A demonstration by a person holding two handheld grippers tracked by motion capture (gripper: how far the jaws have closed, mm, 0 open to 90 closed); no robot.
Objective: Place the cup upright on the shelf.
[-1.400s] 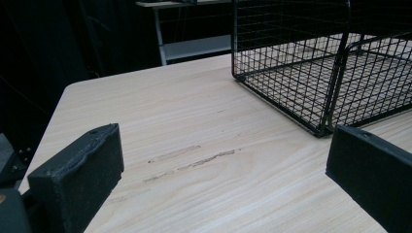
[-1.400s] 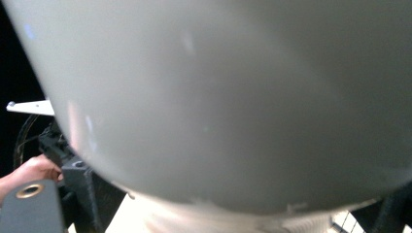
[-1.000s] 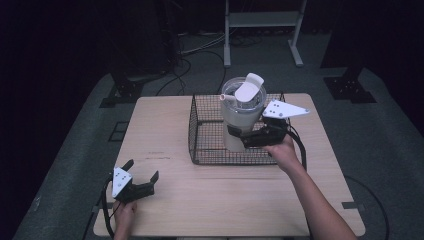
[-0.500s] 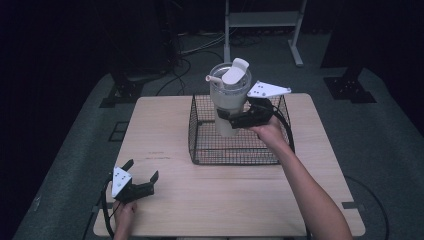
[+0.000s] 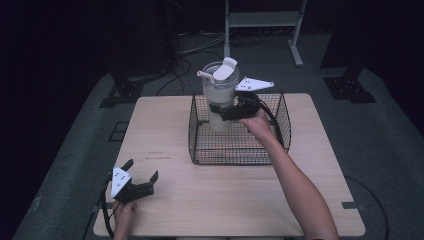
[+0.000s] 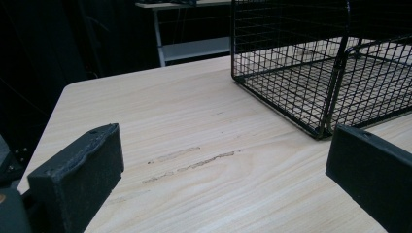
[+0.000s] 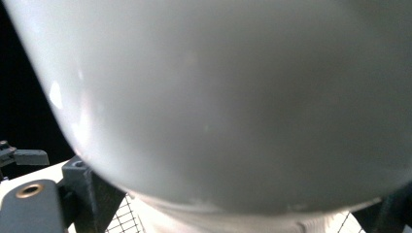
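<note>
White plastic tumbler [image 5: 219,97] w/ flip lid being held over the wire basket [image 5: 280,132], R claw clamped on its lower body.
Right gripper [image 5: 231,113] is gripping the tumbler from the side, jaws closed on the narrower lower section; the cup is hanging upright above the basket's far-left corner, near the desk's [image 5: 165,125] far edge, bottom prob. clear of the mesh but can't tell for sure. In the right gripper view the glossy wall [image 7: 218,97] is looking smooth, so prob. slippery; rigid, not fragile, top-heavy w/ wide lid, weight unknown (contents not visible). Best hold: low on the taper, squeezing firm, keeping it vertical. Left gripper [image 5: 140,182] is resting at the desk's near-left corner, jaws spread wide, nothing between them.
</note>
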